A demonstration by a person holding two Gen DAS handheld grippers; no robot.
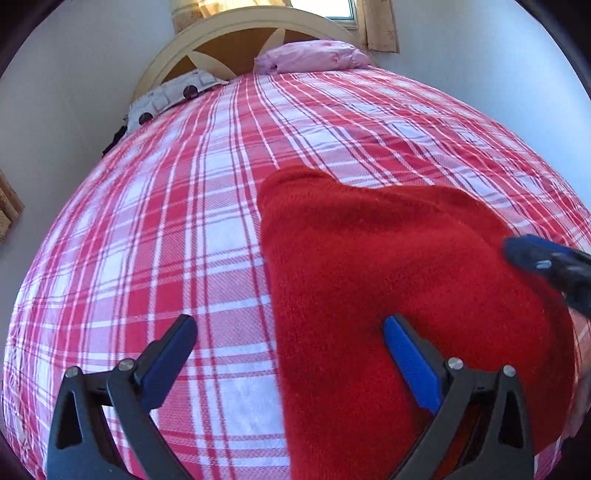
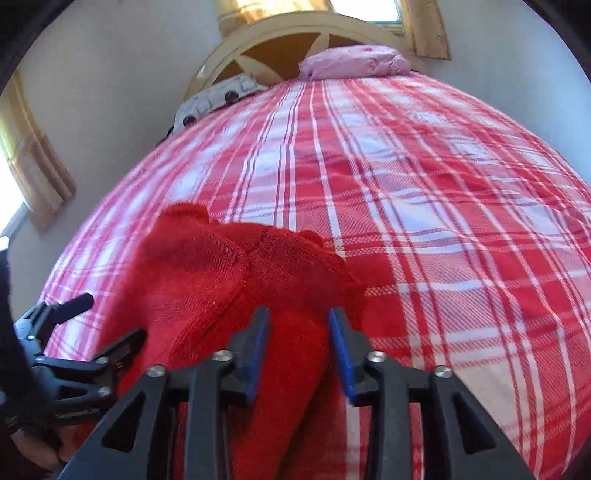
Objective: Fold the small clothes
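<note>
A red knitted garment (image 1: 388,258) lies folded over itself on the red-and-white checked bed sheet (image 1: 166,240). In the left wrist view my left gripper (image 1: 290,326) is open wide, its right finger over the garment's near part and its left finger over bare sheet. The right gripper (image 1: 546,260) enters blurred at the right edge, above the cloth. In the right wrist view the garment (image 2: 221,266) shows a seam and a bunched far edge. My right gripper (image 2: 299,317) is open, with red cloth lying in the gap and the pads clear of it. The left gripper (image 2: 107,325) stands open at the garment's left side.
The checked sheet (image 2: 443,221) covers the whole bed. A pink pillow (image 1: 314,55) and a white patterned pillow (image 1: 170,96) lie by the cream headboard (image 1: 229,33). White walls flank the bed, and curtained windows sit behind it and at the left (image 2: 33,166).
</note>
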